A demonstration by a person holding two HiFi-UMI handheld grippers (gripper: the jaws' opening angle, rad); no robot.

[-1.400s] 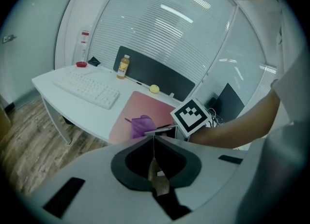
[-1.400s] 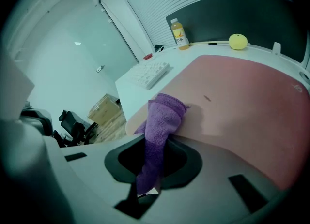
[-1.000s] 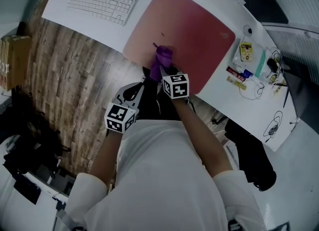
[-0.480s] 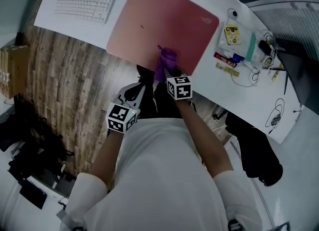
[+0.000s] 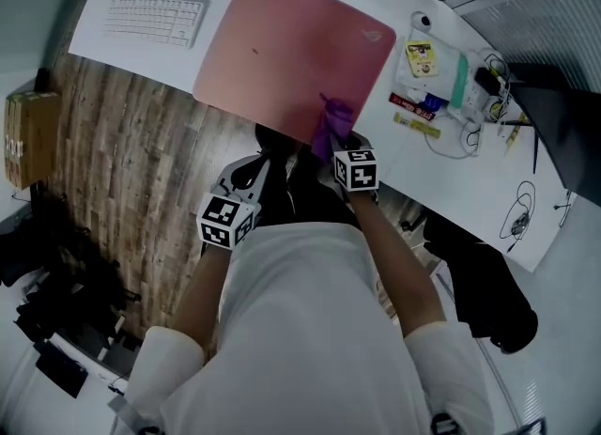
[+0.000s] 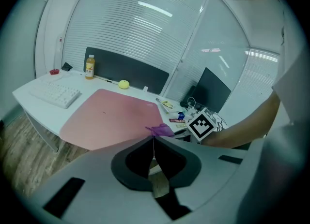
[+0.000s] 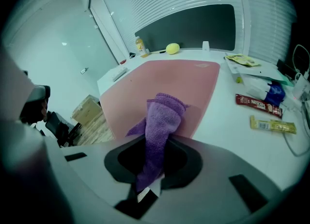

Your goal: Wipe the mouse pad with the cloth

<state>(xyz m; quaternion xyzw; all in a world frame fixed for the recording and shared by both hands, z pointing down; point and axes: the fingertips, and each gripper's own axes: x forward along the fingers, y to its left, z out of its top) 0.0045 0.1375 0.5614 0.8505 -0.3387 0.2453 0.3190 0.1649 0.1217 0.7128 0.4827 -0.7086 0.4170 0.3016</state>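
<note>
Purple cloth [image 7: 162, 121] gripped by right tongs [image 7: 156, 138] at mouse pad [image 7: 160, 78] edge, left tongs [image 6: 152, 138] closed, keyboard [image 5: 155, 18] beside

white desk [image 5: 470, 189], wood floor [image 5: 122, 142], perhaps blinds [image 6: 145, 29]

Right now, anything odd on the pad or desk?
One thing: a small dark speck on the mouse pad, left of centre in the head view, well away from the cloth bunched in the right claw at the pad's near edge. Nothing spilled or tipped. Wrappers lie loose on the desk.
</note>
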